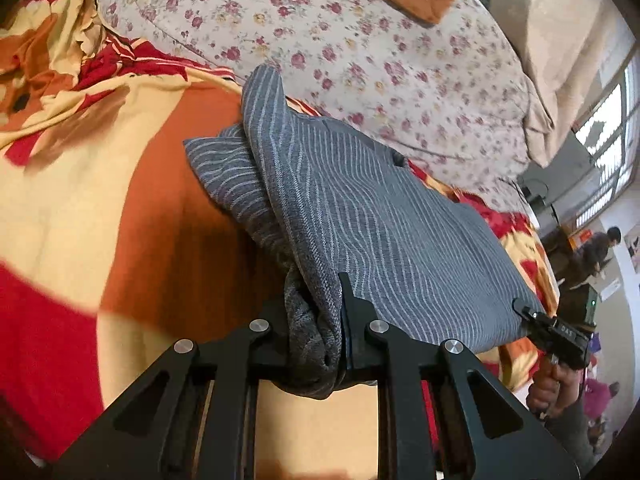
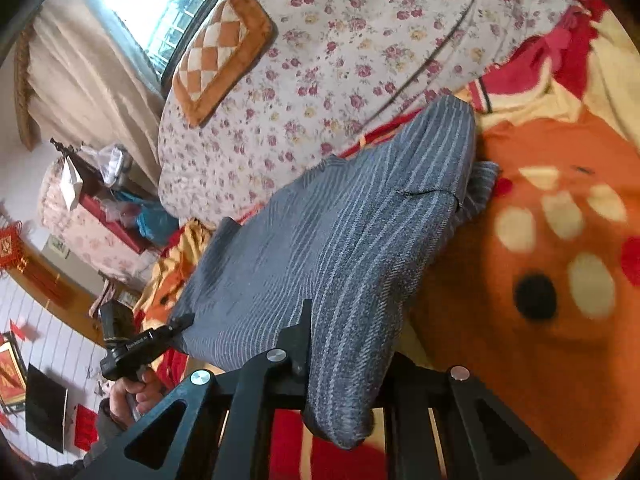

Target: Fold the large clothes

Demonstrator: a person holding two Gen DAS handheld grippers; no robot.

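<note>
Left claw [image 1: 320, 320] and right claw [image 2: 316, 344] each clamp the grey striped garment [image 1: 360, 208]; best lift evenly, keeping the edge taut above the bed [image 1: 160, 200].

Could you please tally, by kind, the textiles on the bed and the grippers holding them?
Grey striped garment: 1
Floral quilt: 1
Orange checked cushion: 1
Red and orange blanket: 1
Grippers, left gripper and right gripper, both clamped on the garment: 2
Total: 6
</note>
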